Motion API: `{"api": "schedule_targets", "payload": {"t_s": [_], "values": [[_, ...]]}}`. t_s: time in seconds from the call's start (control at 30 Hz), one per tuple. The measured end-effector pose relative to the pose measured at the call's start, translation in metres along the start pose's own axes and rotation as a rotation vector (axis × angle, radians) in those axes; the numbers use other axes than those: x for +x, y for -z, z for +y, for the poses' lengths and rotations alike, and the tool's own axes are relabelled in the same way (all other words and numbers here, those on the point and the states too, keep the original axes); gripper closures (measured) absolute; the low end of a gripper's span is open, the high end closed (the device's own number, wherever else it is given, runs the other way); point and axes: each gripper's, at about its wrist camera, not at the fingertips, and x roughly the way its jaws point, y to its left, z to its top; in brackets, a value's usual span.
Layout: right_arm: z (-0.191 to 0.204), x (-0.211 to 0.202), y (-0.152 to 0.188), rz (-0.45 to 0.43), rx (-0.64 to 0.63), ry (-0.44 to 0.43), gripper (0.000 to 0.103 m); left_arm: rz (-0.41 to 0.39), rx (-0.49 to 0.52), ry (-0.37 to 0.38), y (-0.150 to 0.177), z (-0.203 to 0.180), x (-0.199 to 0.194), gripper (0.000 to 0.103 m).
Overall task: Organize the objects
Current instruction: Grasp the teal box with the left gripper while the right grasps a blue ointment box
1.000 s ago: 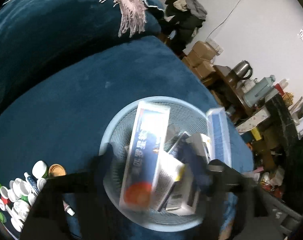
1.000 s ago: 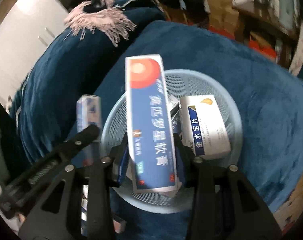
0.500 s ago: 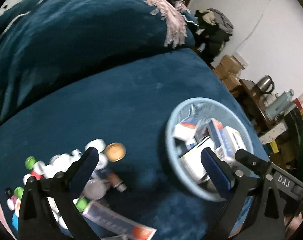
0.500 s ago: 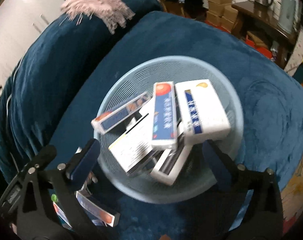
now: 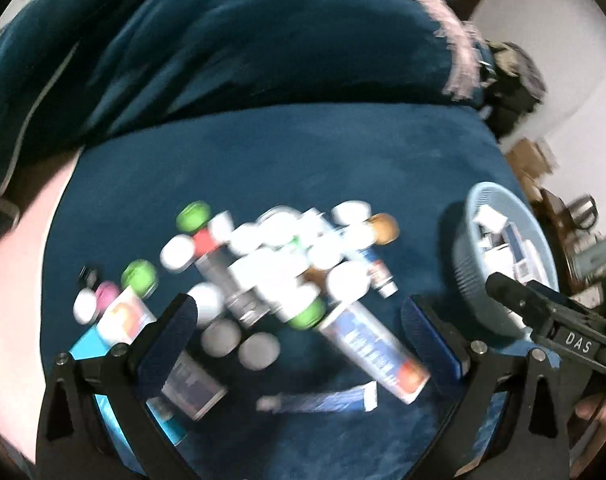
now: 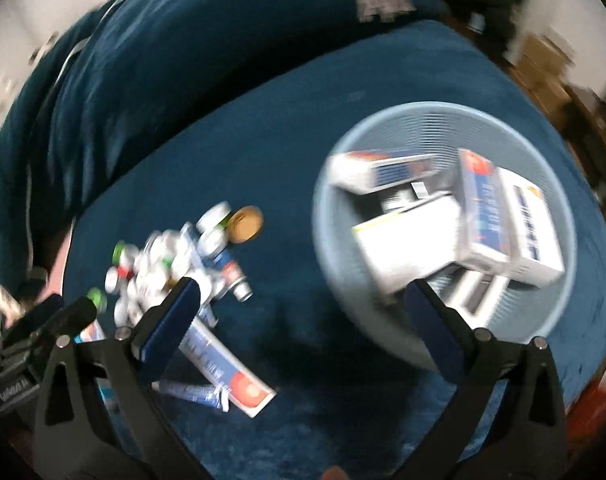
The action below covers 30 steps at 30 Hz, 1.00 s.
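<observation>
Item: long box (image 5: 373,350), light stiff card, lying near the bottles (image 5: 279,256).
I am holding both grippers, left (image 5: 299,336) and right (image 6: 299,320), wide and empty, judging its narrow long sides best for gripping, bound for the basket (image 6: 335,280).

Sofa seat (image 5: 303,152) under the fingers: dark blue plush cloth, matt, napped. Basket (image 6: 551,312) behind the right fingers (image 6: 431,320): pale blue plastic mesh, holding glossy cardboard boxes (image 6: 515,216). Past the left fingers (image 5: 171,332): smooth plastic bottle caps (image 5: 263,248), glossy carton (image 5: 375,352). Finger pads: matt blue.
</observation>
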Motion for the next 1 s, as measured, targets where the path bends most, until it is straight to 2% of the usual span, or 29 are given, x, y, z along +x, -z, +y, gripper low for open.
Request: {"api": "schedule_targets", "payload": {"t_s": [0.13,0.27,0.47,0.57,0.7,0.77,0.9,0.97,1.0], "values": [[0.036,0.023,0.007,0.097,-0.168,0.001,0.000,0.028,-0.100,-0.064,0.023,0.038,0.005,0.001],[0.061,0.048,0.024,0.186,-0.311,0.039,0.000,0.026,-0.149,-0.121,0.039,0.065,0.007,0.001],[0.081,0.074,0.042,0.285,-0.398,0.030,0.002,-0.024,-0.279,-0.244,0.058,0.106,-0.009,0.001],[0.089,0.084,0.046,0.313,-0.425,0.032,0.002,0.016,-0.362,-0.287,0.069,0.127,-0.001,0.001],[0.099,0.094,0.052,0.342,-0.458,0.036,0.006,0.094,-0.501,-0.229,0.084,0.155,0.021,0.002],[0.103,0.097,0.054,0.350,-0.466,0.036,0.007,0.121,-0.550,-0.200,0.088,0.163,0.031,0.006],[0.105,0.102,0.055,0.360,-0.468,0.046,0.007,0.122,-0.553,-0.168,0.088,0.162,0.044,0.014],[0.105,0.106,0.056,0.365,-0.462,0.049,0.009,0.100,-0.534,-0.151,0.085,0.160,0.044,0.025],[0.105,0.107,0.056,0.367,-0.463,0.048,0.015,0.097,-0.528,-0.147,0.084,0.159,0.043,0.031]]}}
